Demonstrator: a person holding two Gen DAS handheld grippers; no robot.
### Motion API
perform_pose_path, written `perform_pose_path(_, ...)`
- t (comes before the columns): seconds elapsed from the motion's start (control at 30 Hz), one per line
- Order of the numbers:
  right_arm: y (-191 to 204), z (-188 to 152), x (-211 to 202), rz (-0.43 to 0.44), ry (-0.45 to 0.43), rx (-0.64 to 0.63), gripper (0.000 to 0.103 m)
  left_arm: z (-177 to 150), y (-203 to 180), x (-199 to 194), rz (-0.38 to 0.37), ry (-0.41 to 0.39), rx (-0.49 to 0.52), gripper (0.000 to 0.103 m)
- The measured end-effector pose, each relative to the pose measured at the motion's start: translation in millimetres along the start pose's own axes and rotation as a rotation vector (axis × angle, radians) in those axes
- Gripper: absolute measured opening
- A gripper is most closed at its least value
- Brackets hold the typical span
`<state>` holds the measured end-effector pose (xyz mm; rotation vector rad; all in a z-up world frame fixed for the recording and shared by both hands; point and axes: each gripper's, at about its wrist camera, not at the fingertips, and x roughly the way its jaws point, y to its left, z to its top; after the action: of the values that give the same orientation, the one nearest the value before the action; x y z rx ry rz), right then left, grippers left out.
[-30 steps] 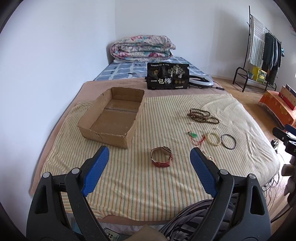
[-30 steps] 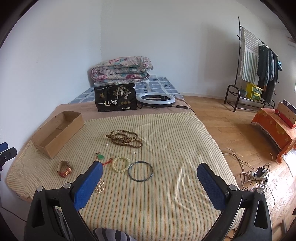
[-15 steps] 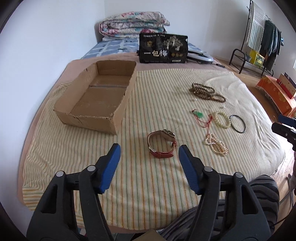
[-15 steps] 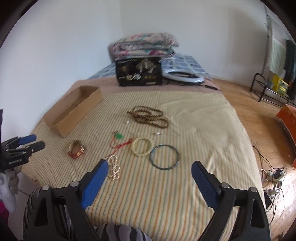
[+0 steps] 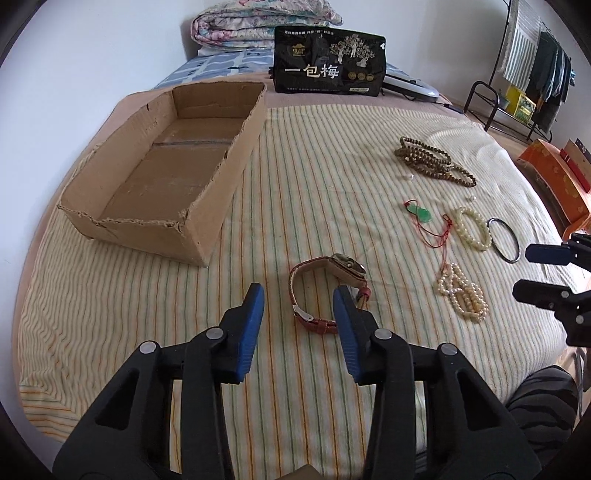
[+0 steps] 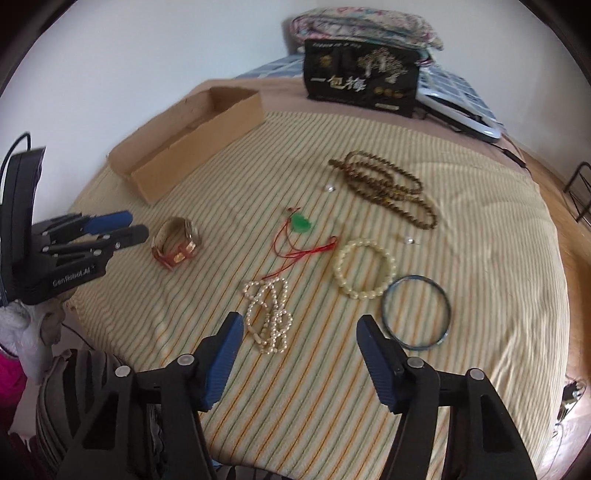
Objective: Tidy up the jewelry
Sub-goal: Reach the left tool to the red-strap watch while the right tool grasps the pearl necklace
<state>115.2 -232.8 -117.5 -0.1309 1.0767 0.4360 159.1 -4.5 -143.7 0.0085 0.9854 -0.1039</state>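
Observation:
A red-strapped watch (image 5: 327, 290) lies on the striped bed cover, just ahead of my open left gripper (image 5: 298, 301); its right finger overlaps the strap's near end. An empty cardboard box (image 5: 207, 206) sits at the far left. My open right gripper (image 6: 298, 330) hovers just behind a pearl strand (image 6: 269, 317). Nearby lie a cream bead bracelet (image 6: 364, 273), a dark bangle (image 6: 416, 312), a green pendant on red cord (image 6: 301, 223) and brown prayer beads (image 6: 384, 186). The watch also shows in the right wrist view (image 6: 175, 247), beside the left gripper (image 6: 122, 227).
A black printed bag (image 5: 328, 61) stands at the back with a folded quilt (image 5: 266, 20) behind it. A white ring light (image 6: 461, 110) lies to its right. A clothes rack (image 5: 524, 70) and orange box (image 5: 554, 184) stand beyond the bed's right edge.
Both grippers have moved forward and down toward the bed. The left one has narrowed and closed in on the watch. The right one has neared the pearl strand.

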Motion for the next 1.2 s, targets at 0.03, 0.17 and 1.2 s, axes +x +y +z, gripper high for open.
perform_pose_path(0.03, 2, 1, 6, 0.004, 0.018, -0.014, 0.06, 0, 0, 4, 0.005, 0.005, -0.001, 0.039)
perform_pose_path(0.17, 4, 3, 18, 0.027, 0.063, -0.036, 0.058, 2, 2, 16, 0.007, 0.028, -0.003, 0.034)
perform_pose_path(1.2, 30, 6, 61, -0.043, 0.154, -0.173, 0.005, 5, -1, 46, -0.06, 0.052, 0.065, 0.005)
